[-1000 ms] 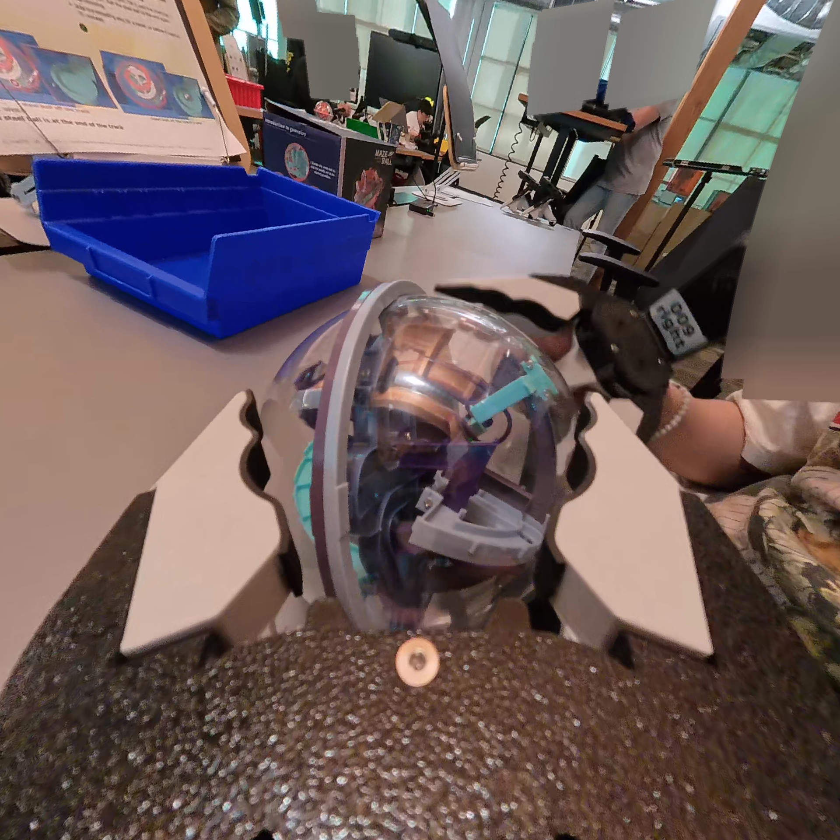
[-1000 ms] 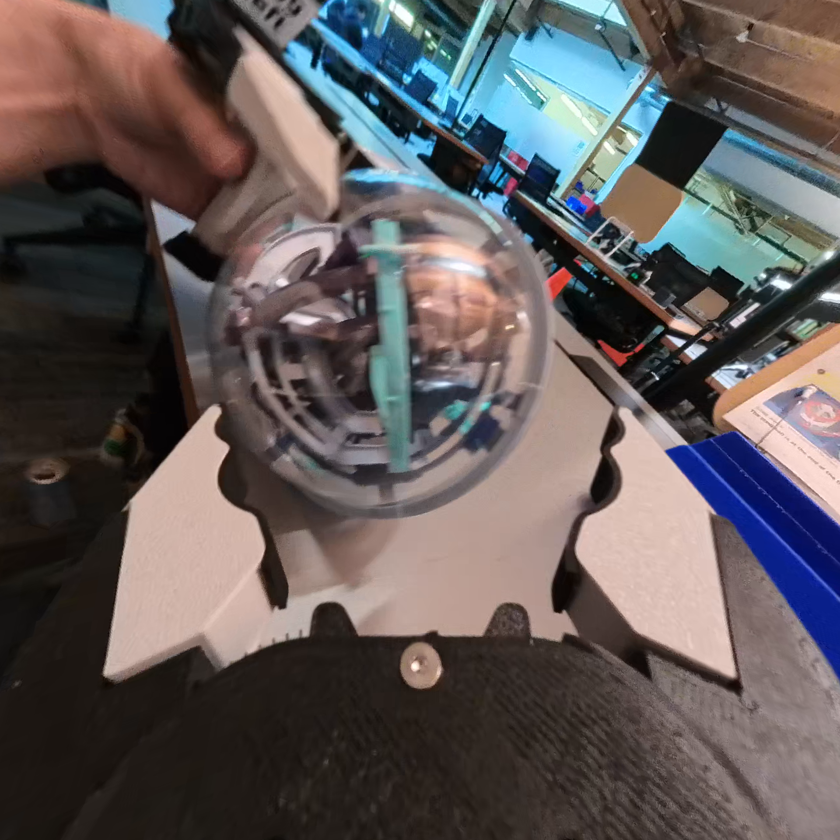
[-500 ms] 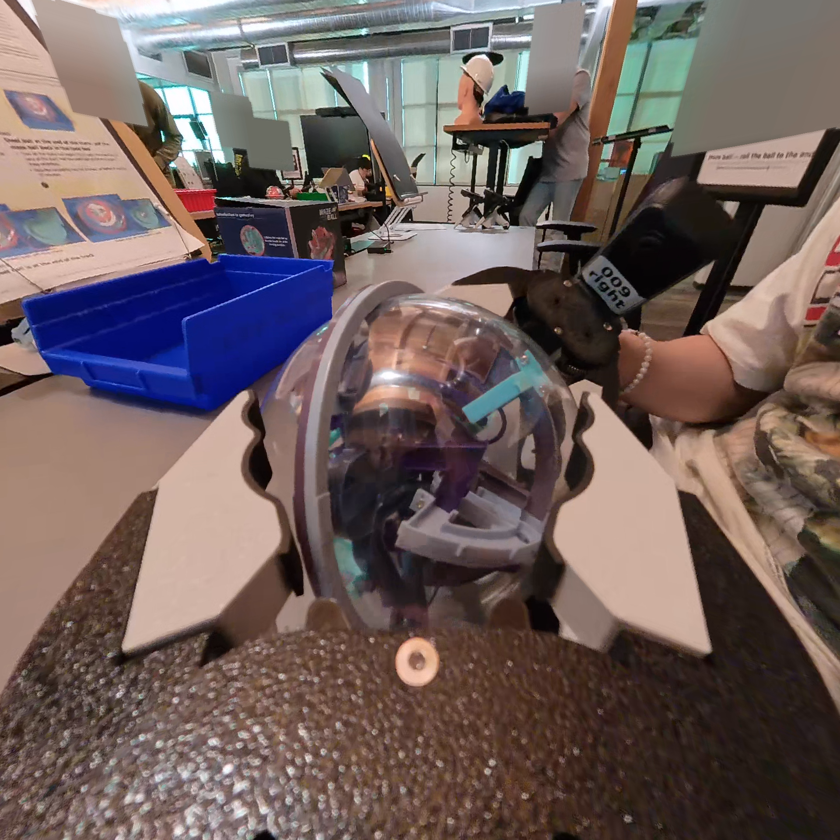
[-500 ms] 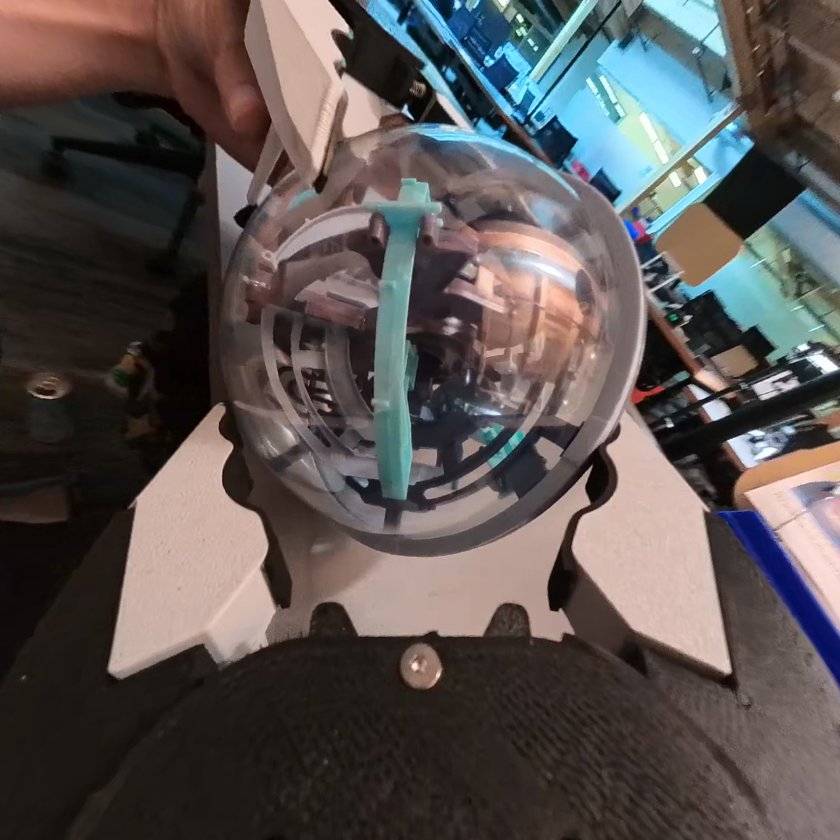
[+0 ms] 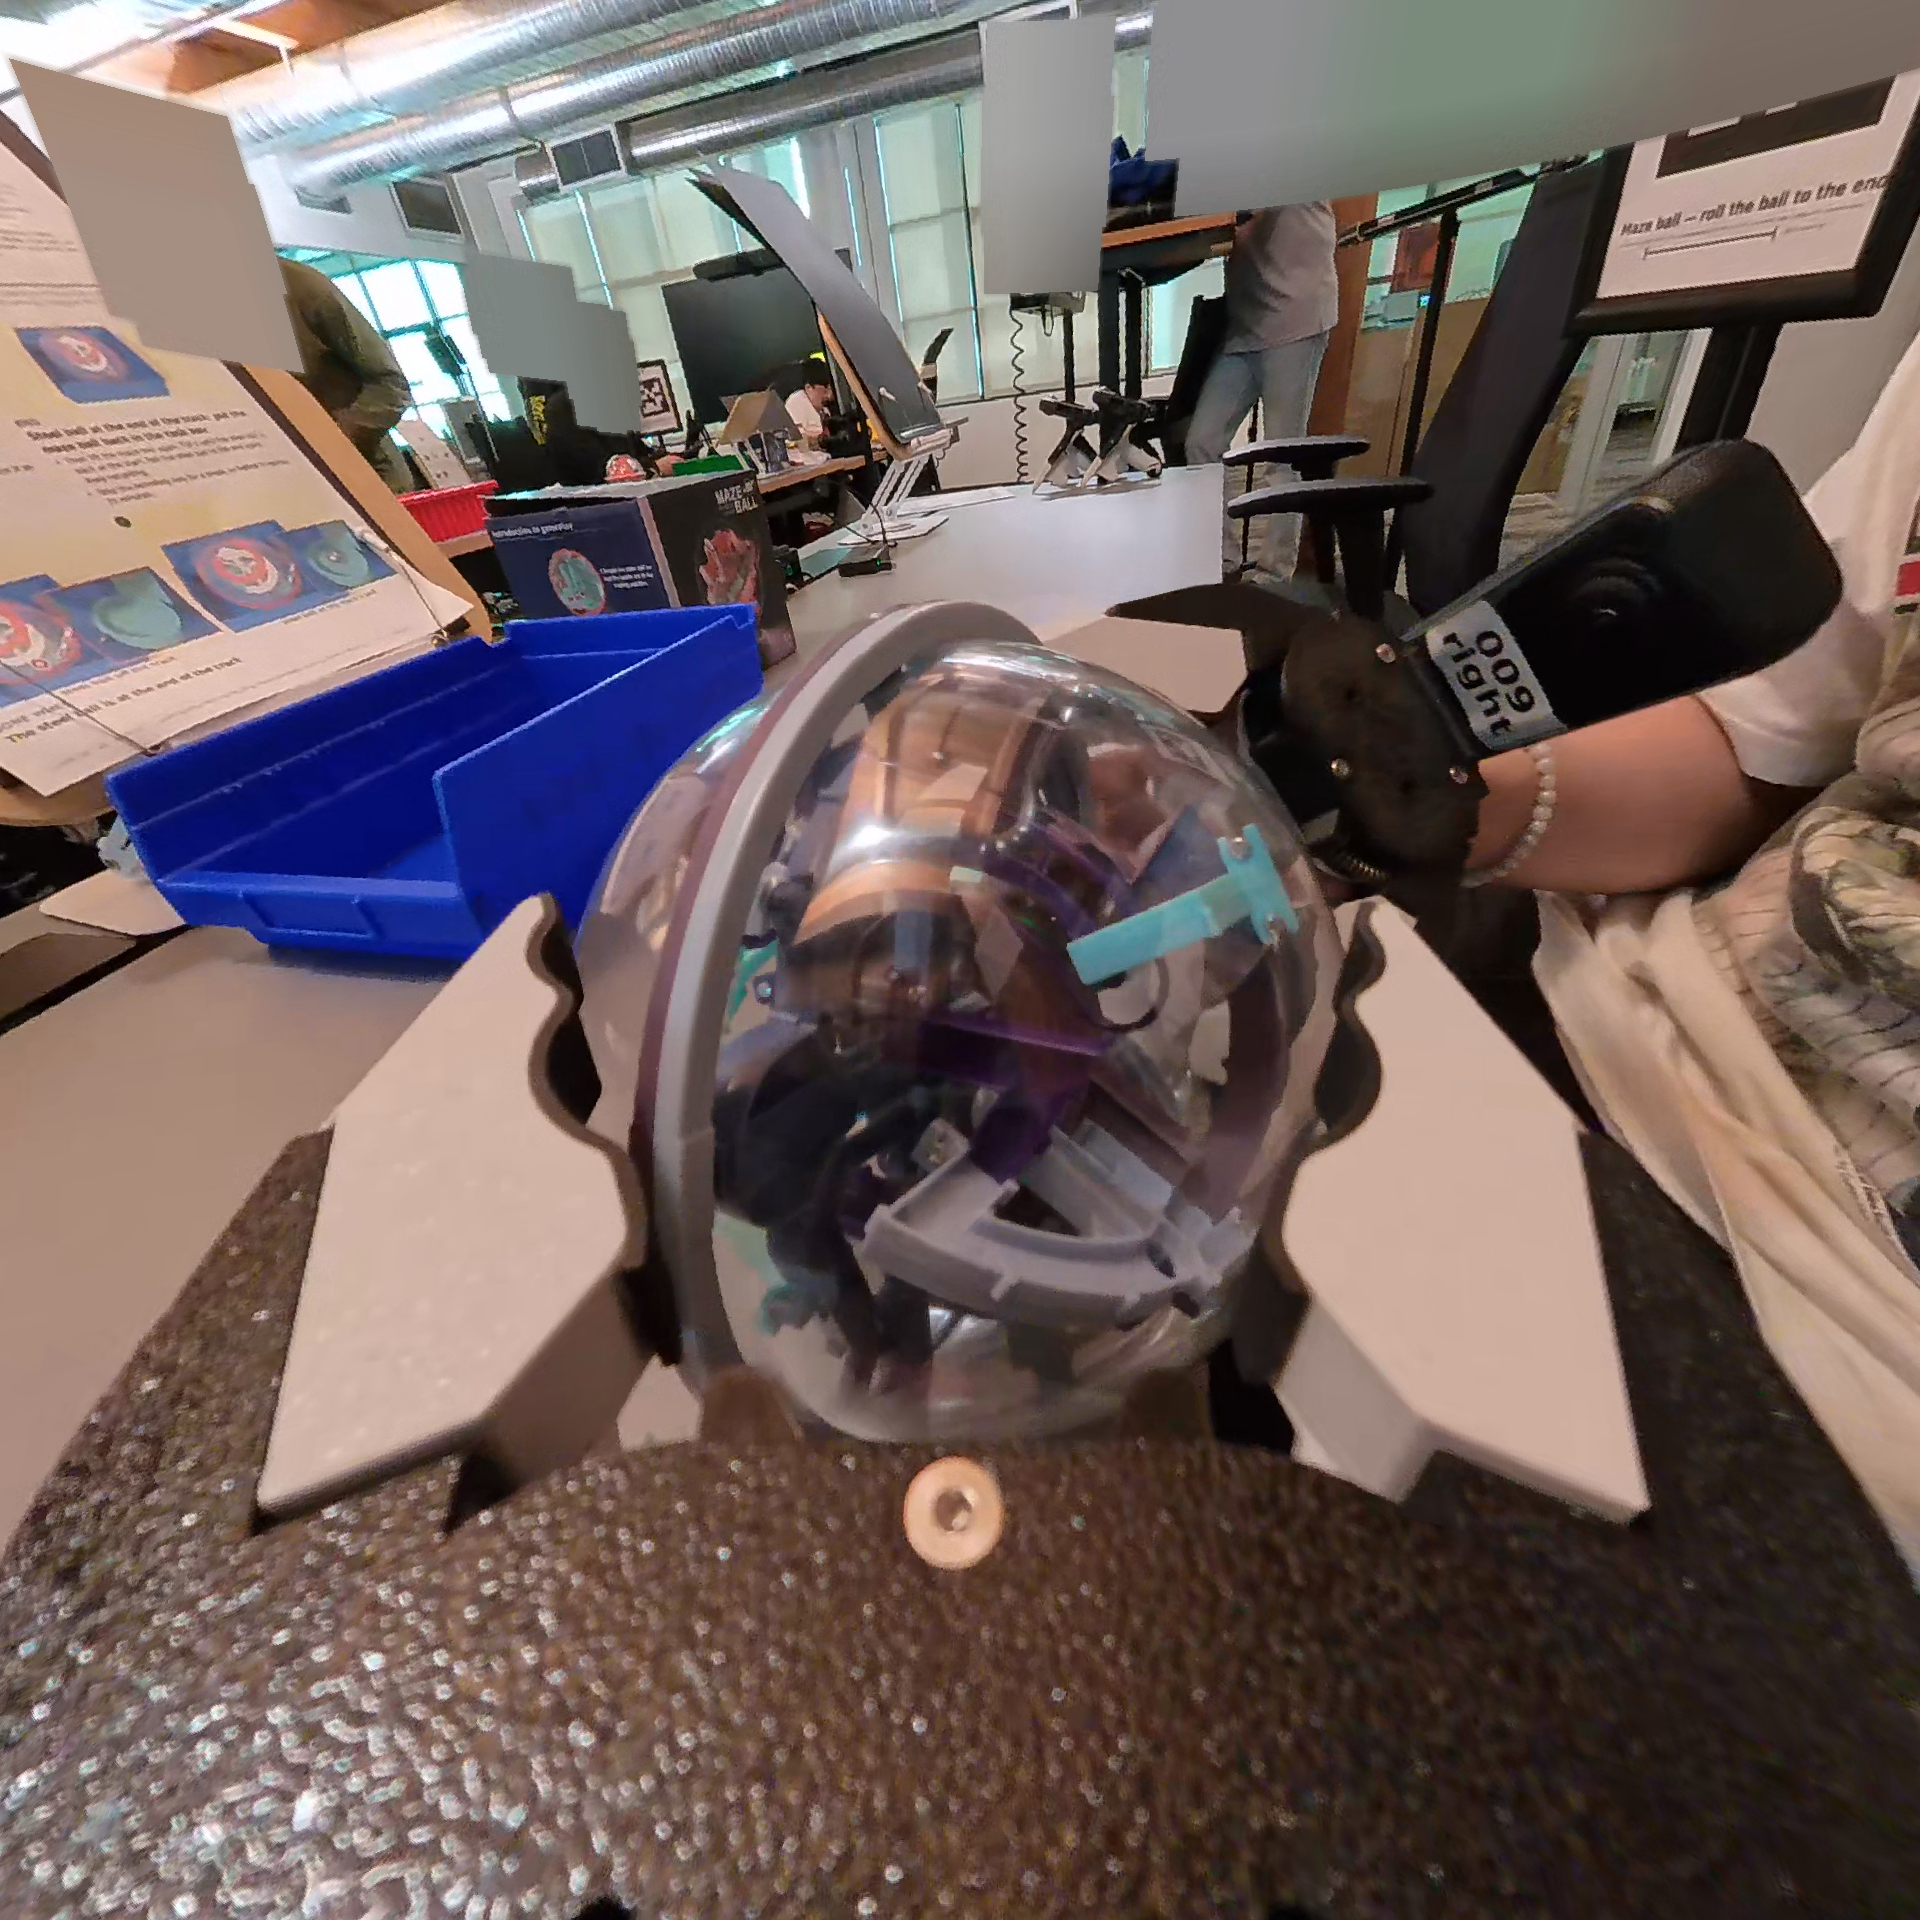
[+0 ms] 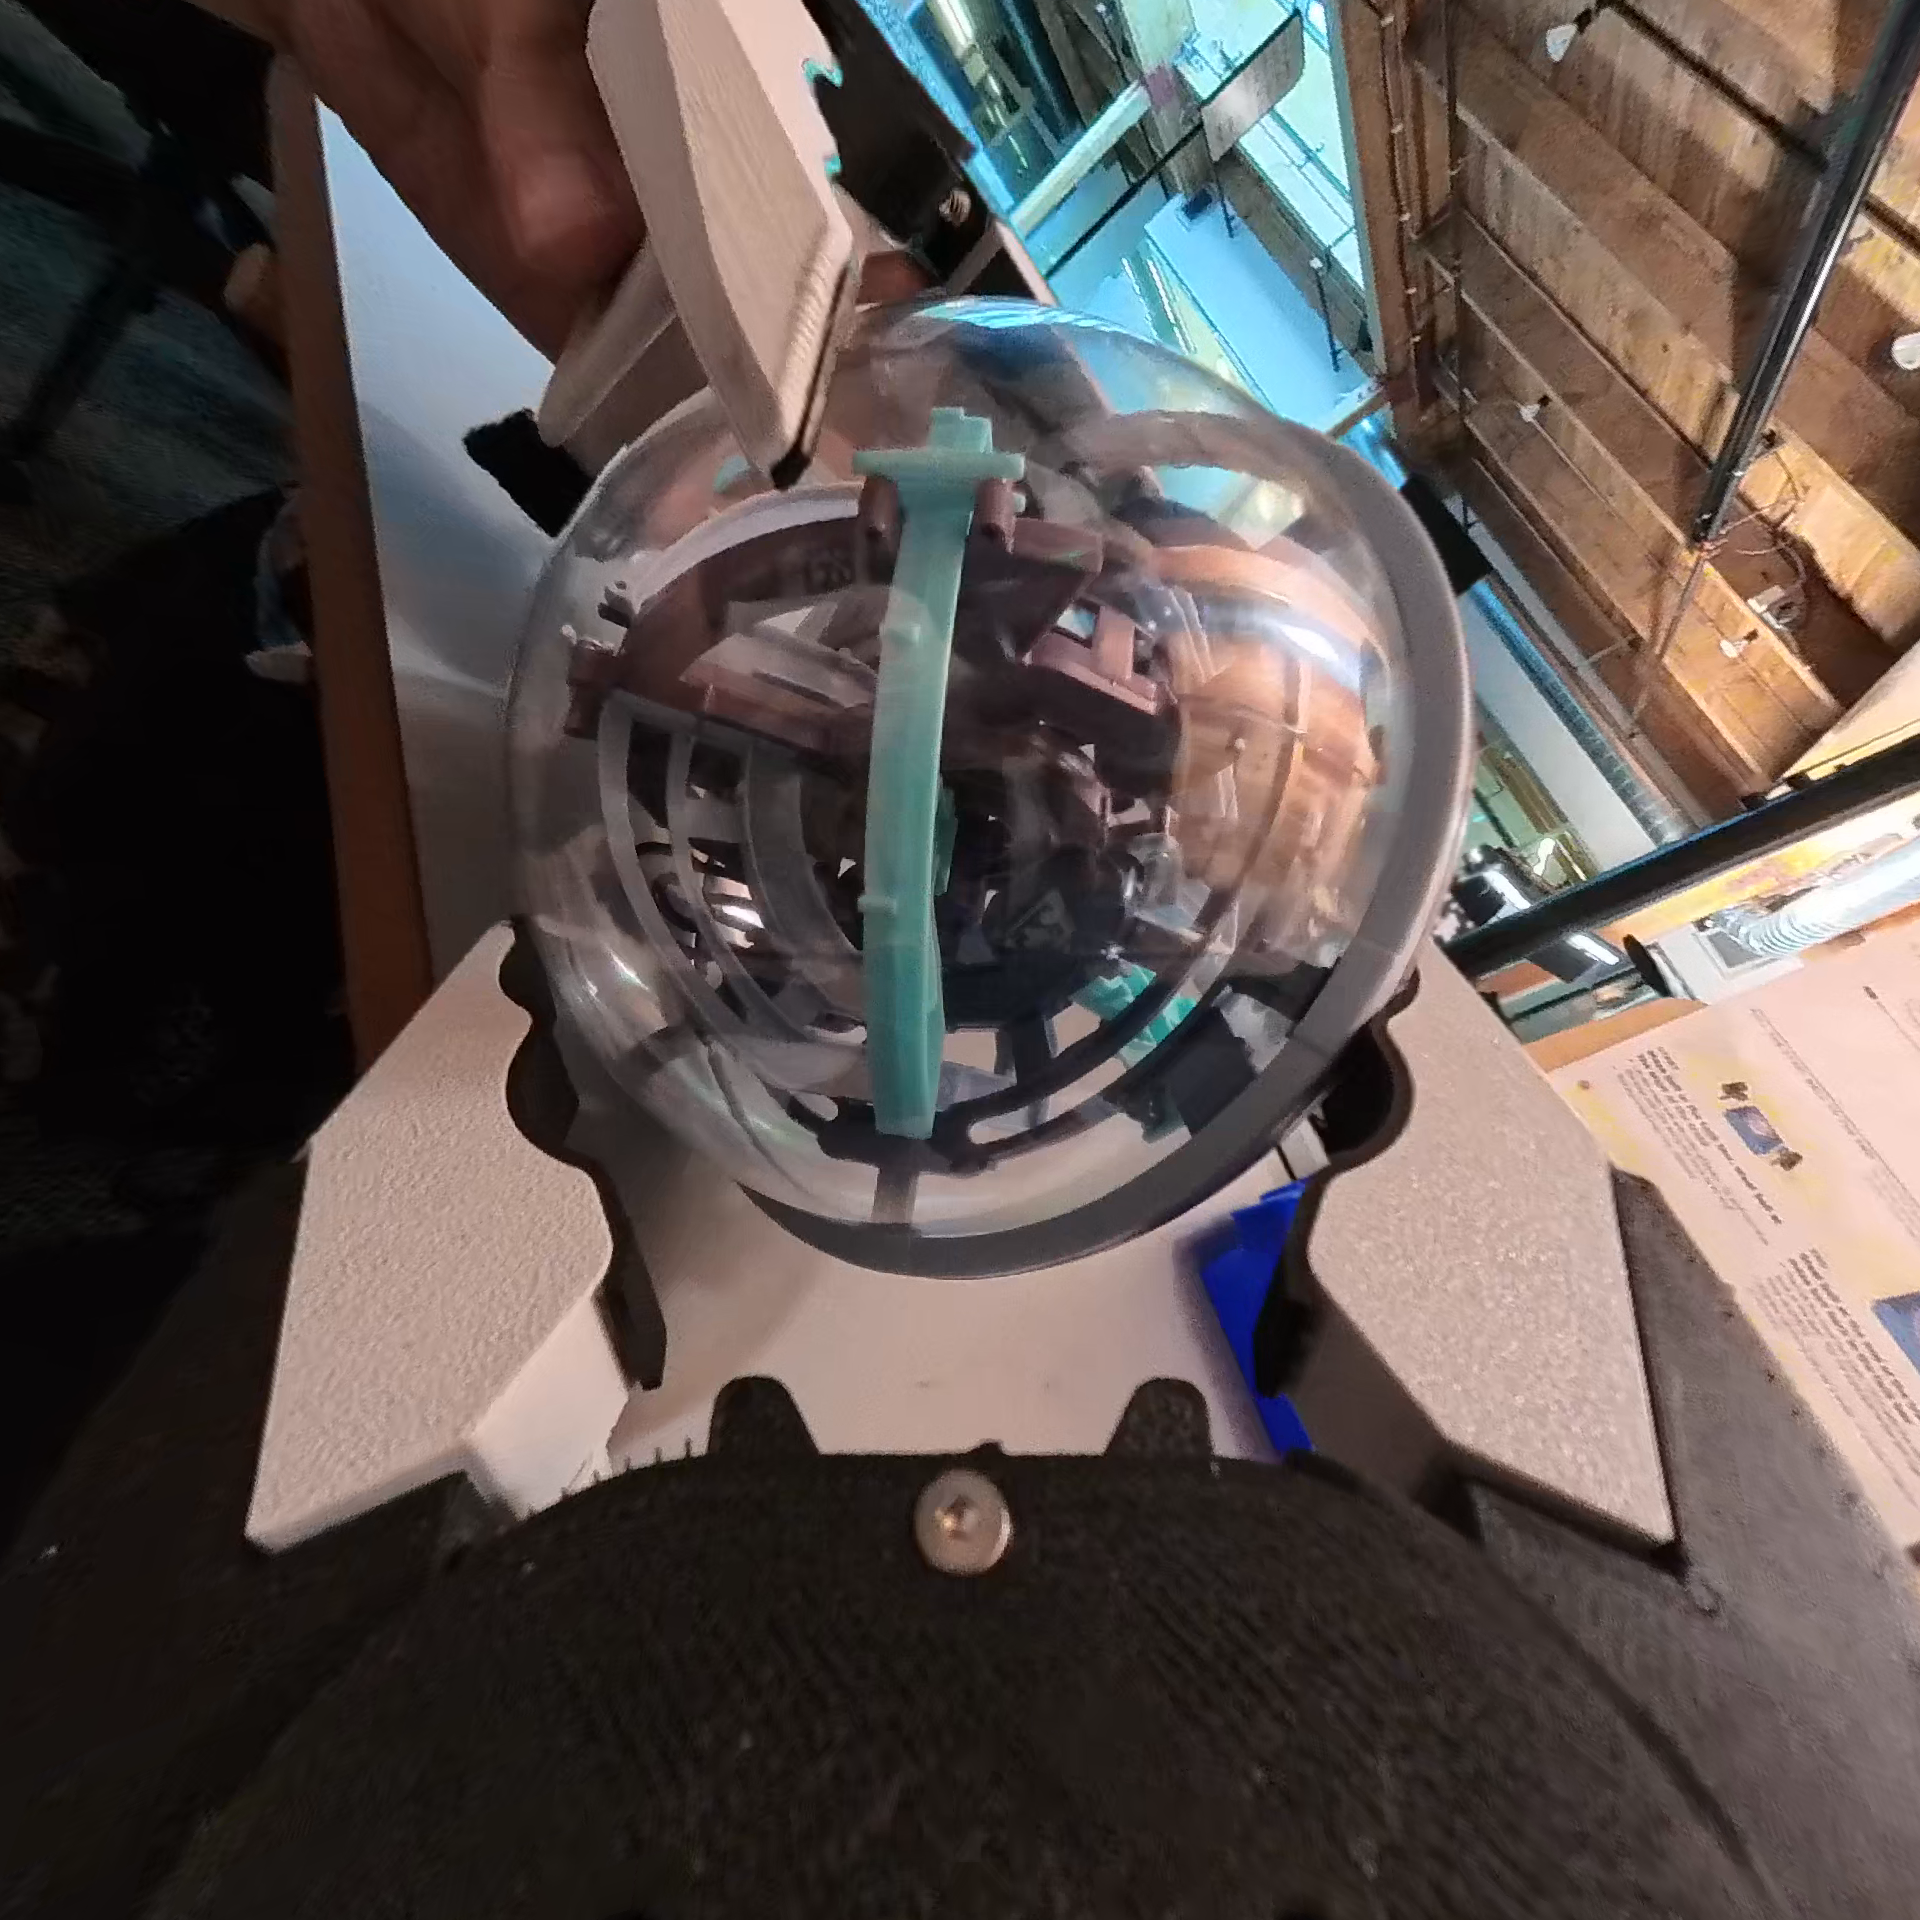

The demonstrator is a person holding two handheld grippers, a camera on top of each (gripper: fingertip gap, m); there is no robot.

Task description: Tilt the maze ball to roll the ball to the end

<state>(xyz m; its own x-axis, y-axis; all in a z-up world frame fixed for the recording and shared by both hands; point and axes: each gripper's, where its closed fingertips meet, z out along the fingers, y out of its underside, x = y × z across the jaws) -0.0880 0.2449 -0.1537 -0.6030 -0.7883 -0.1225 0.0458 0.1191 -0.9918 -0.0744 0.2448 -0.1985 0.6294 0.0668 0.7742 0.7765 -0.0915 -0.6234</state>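
Both tongs pinch the maze ball [image 5: 966,1049] in mid-air above the desk [image 5: 135,1091]: left tongs [image 5: 961,1039] squeeze at 9 and 3 o'clock, right tongs [image 6: 961,1049] likewise. Smooth dome could slip; a jerky tilt may drop the inner ball, which I cannot spot, off its track.

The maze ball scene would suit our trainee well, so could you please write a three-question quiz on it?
1. True or false: the blue bin on the table holds the maze ball.
2. Which grips the maze ball? A) left hand-held gripper only B) right hand-held gripper only C) both
3. Fill in: the ring around the maze ball's middle is ___.

Key: 1 false; 2 C; 3 grey
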